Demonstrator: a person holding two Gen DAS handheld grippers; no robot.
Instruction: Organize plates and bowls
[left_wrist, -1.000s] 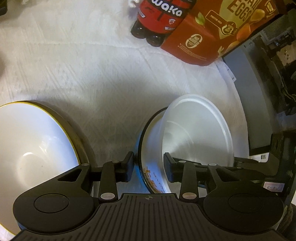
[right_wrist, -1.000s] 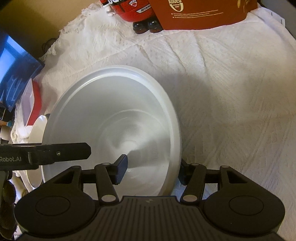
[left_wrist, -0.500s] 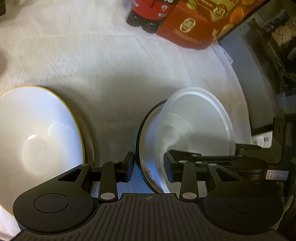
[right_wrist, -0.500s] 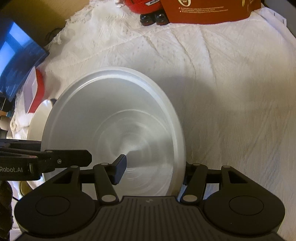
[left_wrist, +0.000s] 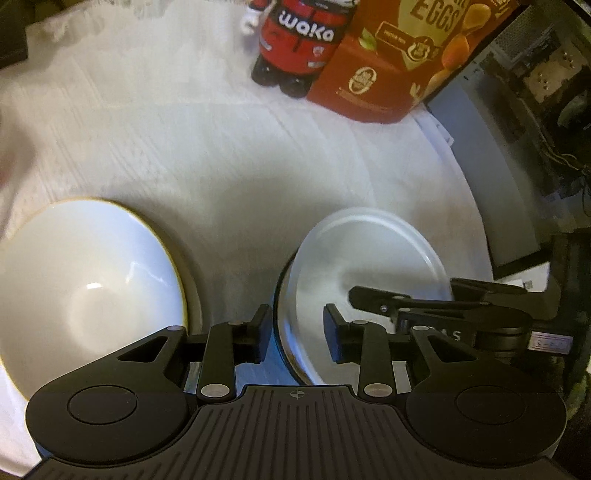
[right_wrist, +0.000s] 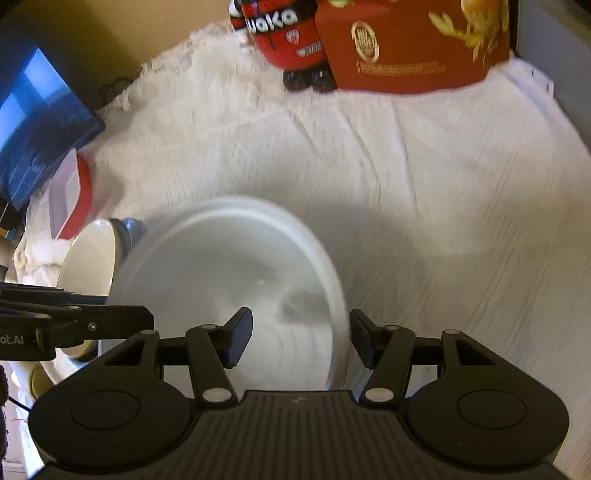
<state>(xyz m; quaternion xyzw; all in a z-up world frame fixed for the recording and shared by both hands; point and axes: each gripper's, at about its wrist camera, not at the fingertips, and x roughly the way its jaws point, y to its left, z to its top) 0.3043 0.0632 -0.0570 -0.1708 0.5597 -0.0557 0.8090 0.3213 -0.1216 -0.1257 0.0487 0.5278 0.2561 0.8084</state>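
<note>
The left gripper has just been closing, its jaws straddling the dark-rimmed bowl's near edge without clearly pinching it. The right gripper is clamping the white bowl's rim; that bowl is sitting nested in the dark-rimmed one. A gold-rimmed bowl is resting to the left on the cloth.

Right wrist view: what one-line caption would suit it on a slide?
Right hand-held gripper straddles the rim of a white bowl over a white tablecloth, red box behind.
</note>
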